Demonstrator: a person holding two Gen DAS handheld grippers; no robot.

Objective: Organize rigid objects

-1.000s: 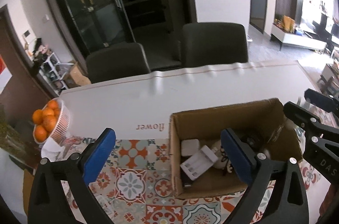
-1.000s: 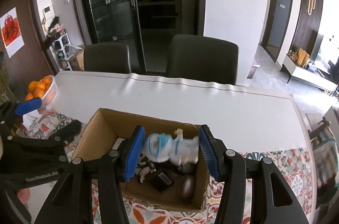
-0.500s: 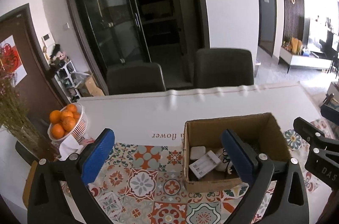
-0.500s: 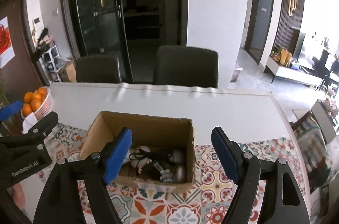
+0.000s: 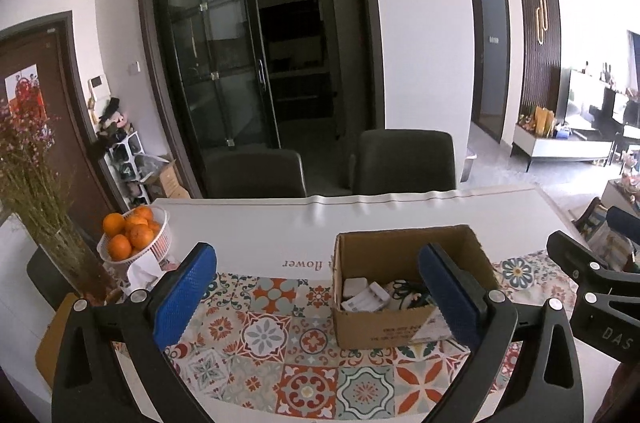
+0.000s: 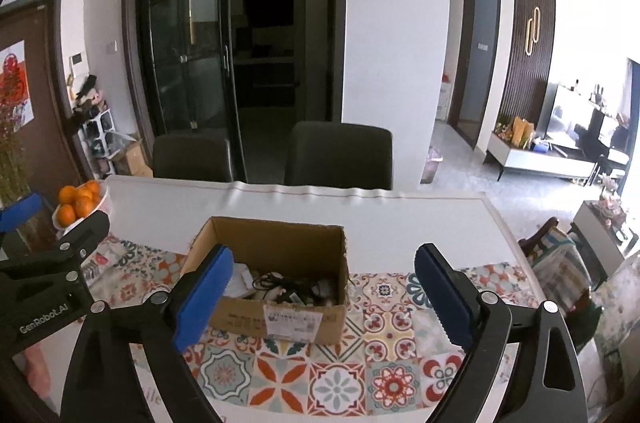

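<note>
An open cardboard box (image 5: 384,327) stands on the patterned tablecloth; it also shows in the right wrist view (image 6: 280,323). Inside lie a white battery charger (image 5: 366,299), a white adapter (image 5: 355,283), black cables (image 6: 280,283) and other small items, partly hidden by the walls. My left gripper (image 5: 320,297) is open and empty, raised in front of the box. My right gripper (image 6: 324,297) is open and empty, raised in front of the box. Each gripper shows at the edge of the other's view.
A white basket of oranges (image 5: 132,235) and a vase of dried flowers (image 5: 76,263) stand at the table's left end. Two dark chairs (image 5: 404,163) stand behind the white table (image 5: 280,227). The tiled cloth (image 6: 340,375) covers the near part.
My right gripper opened and let a white and blue figurine go into the box. Both grippers pulled up and back from the box, which now looks smaller.
</note>
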